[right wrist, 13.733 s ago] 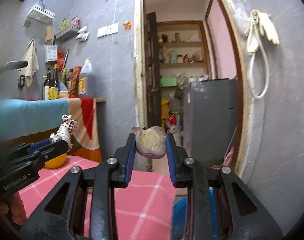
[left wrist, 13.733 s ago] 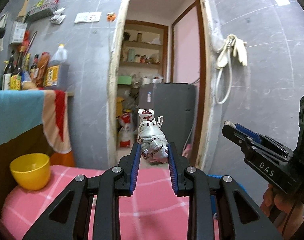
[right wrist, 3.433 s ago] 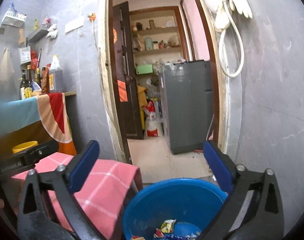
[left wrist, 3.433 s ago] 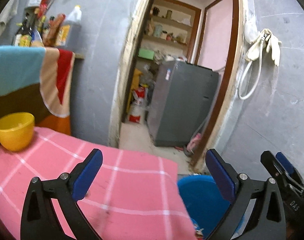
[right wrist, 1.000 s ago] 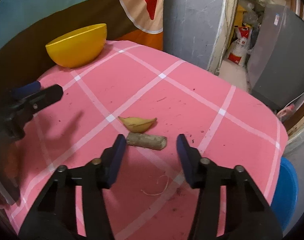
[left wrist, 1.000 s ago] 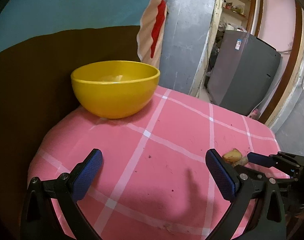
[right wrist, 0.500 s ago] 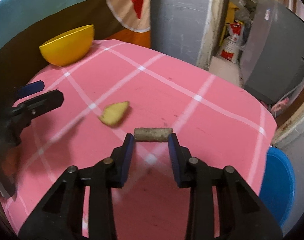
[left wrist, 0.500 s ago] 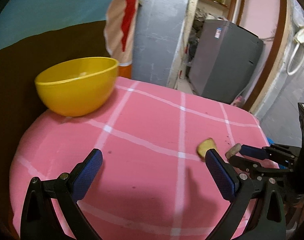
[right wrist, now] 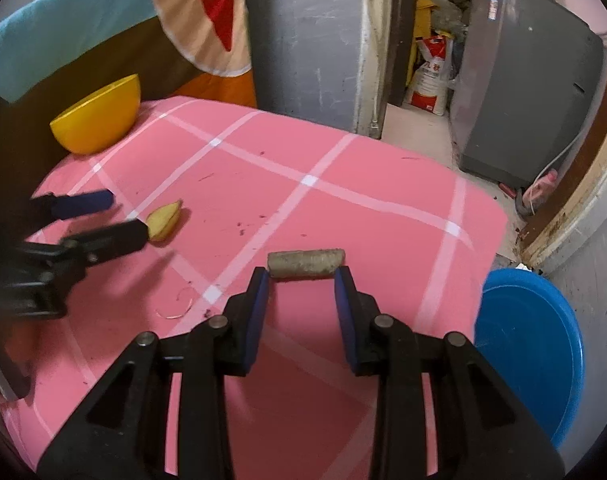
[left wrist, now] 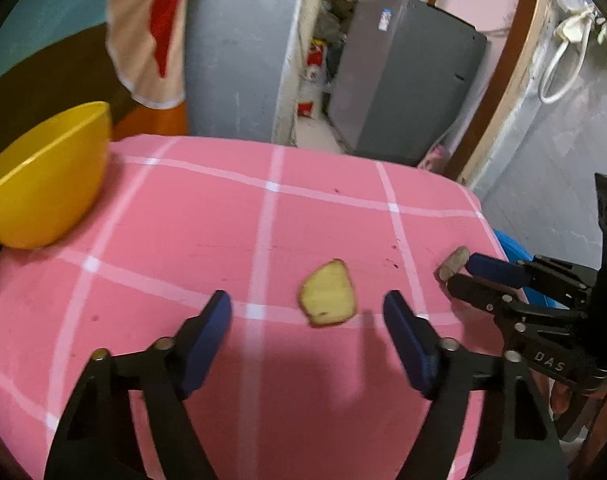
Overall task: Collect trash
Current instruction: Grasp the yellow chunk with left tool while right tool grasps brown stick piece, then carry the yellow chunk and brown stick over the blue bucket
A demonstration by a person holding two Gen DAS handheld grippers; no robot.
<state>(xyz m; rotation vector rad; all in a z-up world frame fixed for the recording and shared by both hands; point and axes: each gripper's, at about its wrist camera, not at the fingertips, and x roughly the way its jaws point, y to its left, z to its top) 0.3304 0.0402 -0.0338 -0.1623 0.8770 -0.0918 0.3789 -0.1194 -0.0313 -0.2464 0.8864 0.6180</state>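
Note:
A yellowish peel piece (left wrist: pixel 328 299) lies flat on the pink checked tablecloth (left wrist: pixel 207 220). My left gripper (left wrist: pixel 306 299) stands around it with its jaws closing; both pads are still clear of the peel. In the right wrist view the peel (right wrist: pixel 165 218) sits just past the left gripper (right wrist: pixel 125 216). My right gripper (right wrist: pixel 302 275) is shut on a short brown stick (right wrist: pixel 305 263), pinched end to end between its fingertips, just over the cloth. In the left wrist view the same stick (left wrist: pixel 454 262) pokes out of the right gripper (left wrist: pixel 459 272) near the table's right edge.
A yellow bowl (left wrist: pixel 39 184) stands at the table's far left corner. A blue bucket (right wrist: pixel 531 340) sits on the floor beside the table's right edge. Beyond the table are a grey wall, a doorway and a grey cabinet (right wrist: pixel 523 80). A thin curl of string (right wrist: pixel 175 304) lies on the cloth.
My left gripper swung right from the bowl to the peel and its jaws narrowed. My right gripper closed on the stick and carried it right, away from the peel.

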